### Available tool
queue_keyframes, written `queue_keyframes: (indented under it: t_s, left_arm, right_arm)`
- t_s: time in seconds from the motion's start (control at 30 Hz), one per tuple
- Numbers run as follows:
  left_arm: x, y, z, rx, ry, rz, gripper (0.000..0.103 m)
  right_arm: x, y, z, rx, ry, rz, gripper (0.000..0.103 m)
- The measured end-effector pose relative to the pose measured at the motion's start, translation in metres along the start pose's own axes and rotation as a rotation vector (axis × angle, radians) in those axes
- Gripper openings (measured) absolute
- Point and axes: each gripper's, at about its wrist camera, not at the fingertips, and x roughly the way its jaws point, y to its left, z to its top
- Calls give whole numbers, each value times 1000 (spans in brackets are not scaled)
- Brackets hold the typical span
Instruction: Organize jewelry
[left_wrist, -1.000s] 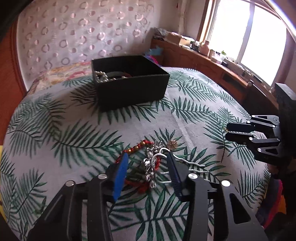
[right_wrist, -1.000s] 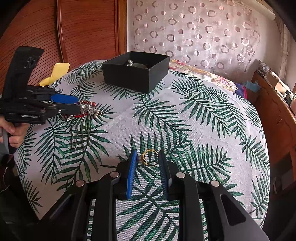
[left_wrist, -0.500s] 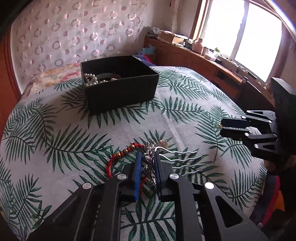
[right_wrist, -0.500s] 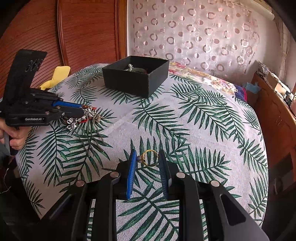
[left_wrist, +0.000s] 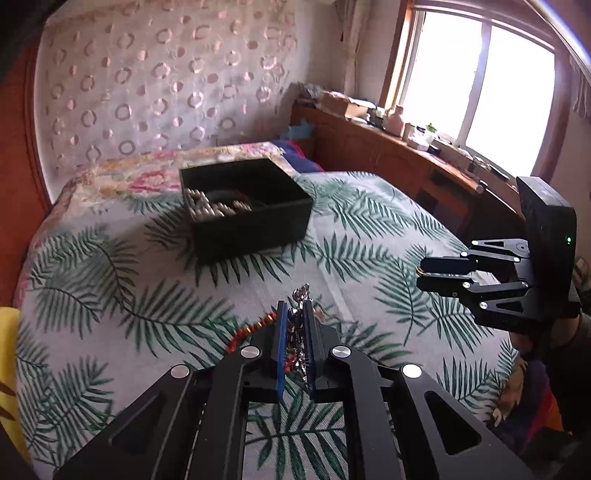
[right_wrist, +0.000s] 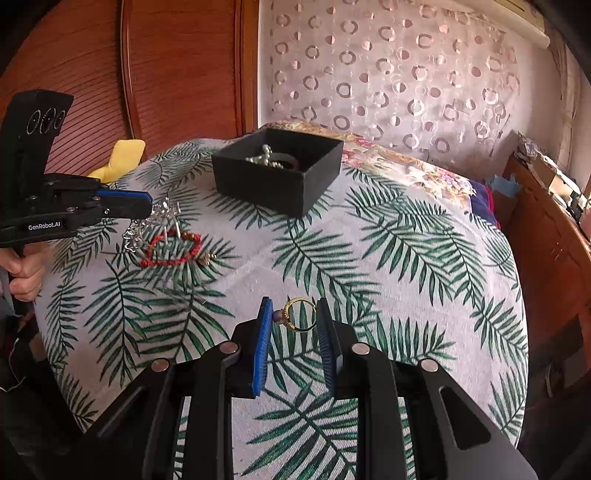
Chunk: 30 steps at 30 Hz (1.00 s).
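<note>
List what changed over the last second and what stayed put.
The left gripper closed on the silver hairpin and lifted it off the cloth, toward the black box. The red bracelet was left lying on the cloth. The right gripper kept its grip on the gold ring; the box did not move.

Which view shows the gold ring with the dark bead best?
The right wrist view: the gold ring with the dark bead sits whole between the right gripper fingers. In the left wrist view only a gold glint shows at those fingertips.
</note>
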Motion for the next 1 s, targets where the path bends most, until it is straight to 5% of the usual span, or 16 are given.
queue_keyframes:
  t_s: [0.67, 1.0]
  left_arm:
    - [-27, 17, 47, -31, -126, 50, 7]
    - [-1, 43, 88, -91, -163, 116, 7]
  right_arm:
    - [-3, 2, 72, -39, -98, -14, 26]
    - [6, 2, 111, -53, -121, -21, 26]
